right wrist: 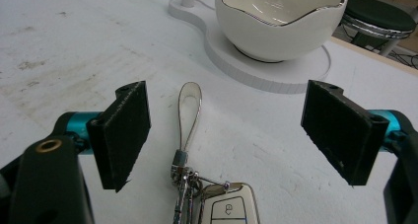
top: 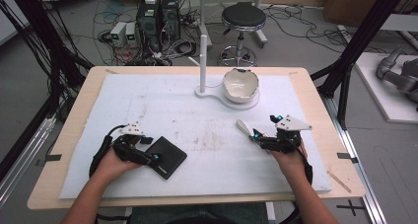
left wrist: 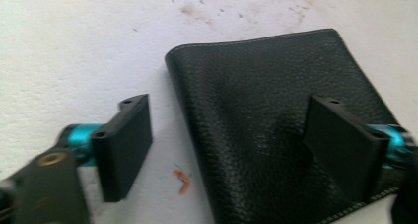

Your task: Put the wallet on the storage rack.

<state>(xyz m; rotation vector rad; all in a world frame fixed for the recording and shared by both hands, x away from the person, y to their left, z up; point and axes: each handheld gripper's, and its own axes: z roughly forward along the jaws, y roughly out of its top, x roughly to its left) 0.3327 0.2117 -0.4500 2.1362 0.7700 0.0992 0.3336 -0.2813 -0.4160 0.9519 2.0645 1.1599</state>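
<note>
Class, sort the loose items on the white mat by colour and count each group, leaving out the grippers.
Black: 1, the leather wallet
White: 2, the eggshell-shaped bowl and its stand
Silver and white: 1, the car key bunch
Total: 4

At the lower right of the left gripper view, the wallet (left wrist: 276,120) looks like black pebbled leather, matt, with pale stitching along its edge. The mat (left wrist: 74,51) under it is white, rough and stained. In the right gripper view, the bowl (right wrist: 281,21) at the top is glossy white ceramic with a silvery rim, on a matt white stand (right wrist: 276,68). The key fob (right wrist: 226,209) at the bottom is shiny plastic on polished metal rings, its strap (right wrist: 190,110) smooth and glossy. The bench (top: 79,110) edge looks like pale wood.
</note>
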